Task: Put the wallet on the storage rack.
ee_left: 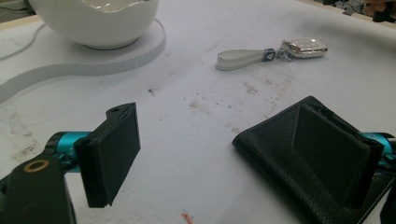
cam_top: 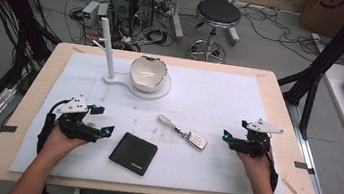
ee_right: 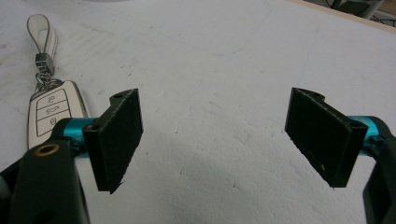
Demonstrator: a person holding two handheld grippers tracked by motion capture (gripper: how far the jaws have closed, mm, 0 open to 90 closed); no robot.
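A black wallet (cam_top: 134, 153) lies flat on the white mat near the front, and it appears again (ee_left: 303, 158) close behind the far jaw in the left gripper view. A white car key fob with a loop strap (cam_top: 185, 133) rests at the mat's middle; the fob (ee_left: 303, 48) lies beyond the wallet, and the fob (ee_right: 49, 112) sits left of the right gripper's jaws. My left gripper (cam_top: 101, 119) stands open just left of the wallet, nothing between its jaws. My right gripper (cam_top: 226, 137) stands open to the right of the fob, also with nothing in it.
A white bowl (cam_top: 149, 73) sits on a round white base (cam_top: 156, 94) at the back of the mat, with a white upright post (cam_top: 108, 48) beside it. A stool (cam_top: 217, 16), computers and cables stand on the floor beyond the table's far edge.
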